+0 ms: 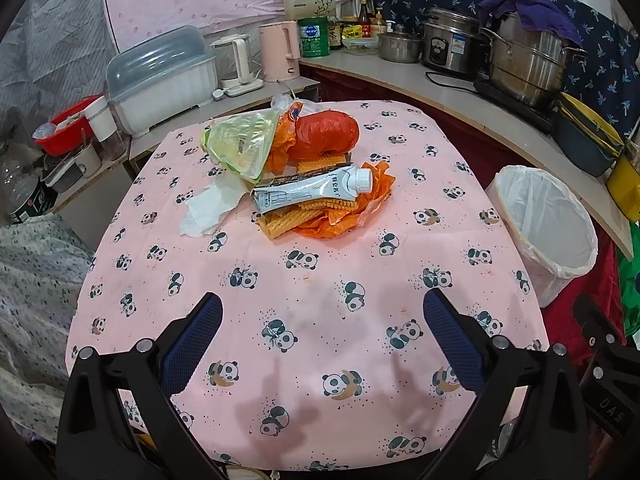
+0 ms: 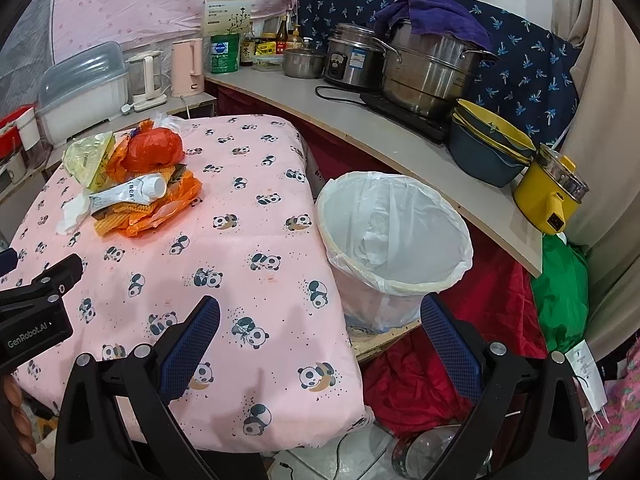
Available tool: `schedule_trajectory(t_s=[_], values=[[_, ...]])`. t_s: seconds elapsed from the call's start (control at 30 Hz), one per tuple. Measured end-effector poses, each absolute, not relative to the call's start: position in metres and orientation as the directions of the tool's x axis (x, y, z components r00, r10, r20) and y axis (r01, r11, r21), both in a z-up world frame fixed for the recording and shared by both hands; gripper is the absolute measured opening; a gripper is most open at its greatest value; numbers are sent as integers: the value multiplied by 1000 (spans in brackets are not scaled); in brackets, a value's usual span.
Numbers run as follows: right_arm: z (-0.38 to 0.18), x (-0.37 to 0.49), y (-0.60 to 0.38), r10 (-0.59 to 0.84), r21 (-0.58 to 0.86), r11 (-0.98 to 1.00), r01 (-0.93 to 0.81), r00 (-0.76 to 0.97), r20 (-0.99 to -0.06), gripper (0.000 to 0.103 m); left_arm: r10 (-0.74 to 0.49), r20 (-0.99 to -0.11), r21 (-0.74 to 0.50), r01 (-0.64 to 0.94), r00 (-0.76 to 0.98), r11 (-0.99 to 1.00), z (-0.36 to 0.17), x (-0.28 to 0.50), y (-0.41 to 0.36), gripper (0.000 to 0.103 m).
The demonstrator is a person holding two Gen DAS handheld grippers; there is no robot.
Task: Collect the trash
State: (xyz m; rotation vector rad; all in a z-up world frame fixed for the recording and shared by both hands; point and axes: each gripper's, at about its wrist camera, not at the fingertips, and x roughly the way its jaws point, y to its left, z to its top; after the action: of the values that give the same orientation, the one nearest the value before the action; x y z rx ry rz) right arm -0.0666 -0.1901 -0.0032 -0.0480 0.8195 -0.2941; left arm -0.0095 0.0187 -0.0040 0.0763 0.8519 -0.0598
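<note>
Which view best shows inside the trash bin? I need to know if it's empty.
The right wrist view: the trash bin sits near centre, its mouth open to the camera, showing only the white liner. The left wrist view catches the bin at the right edge, distorted, interior partly seen.

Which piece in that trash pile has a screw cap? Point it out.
The crushed white carton, lying on its side across the orange plastic bag. Its round white cap sets it apart; the bags, the tissue and the wrappers have none.

one crushed carton [image 1: 310,192], one white tissue [image 1: 208,210], one red bag [image 1: 324,134], one yellow-green wrapper [image 1: 242,144], one lined bin [image 1: 548,228], two kettles.
</note>
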Motion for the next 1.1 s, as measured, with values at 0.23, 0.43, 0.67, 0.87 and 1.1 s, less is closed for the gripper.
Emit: schedule_trajectory(t_s=[0.23, 0.43, 0.67, 0.87, 1.1], values=[[-4, -48, -189, -279, -141, 956, 258, 646, -710, 96, -14, -748, 32, 58, 663, 998, 0, 20, 36, 96], [-8, -24, -181, -258, -120, 961, 249, 650, -715, 96, 20, -749, 15, -13, 663, 1000, 3, 60, 66, 96], [-16, 7, -167, -216, -91, 971, 222, 646, -732, 96, 31, -764, -29, -82, 645, 996, 4, 113, 103, 96], [-19, 41, -153, -161, -49, 981, 188, 648, -744, 96, 1, -773, -82, -102, 634, 991, -3, 150, 123, 96], [-25, 83, -129, -120, -34, 989, 143, 646, -754, 96, -64, -792, -140, -78, 608, 987, -17, 189, 131, 96]])
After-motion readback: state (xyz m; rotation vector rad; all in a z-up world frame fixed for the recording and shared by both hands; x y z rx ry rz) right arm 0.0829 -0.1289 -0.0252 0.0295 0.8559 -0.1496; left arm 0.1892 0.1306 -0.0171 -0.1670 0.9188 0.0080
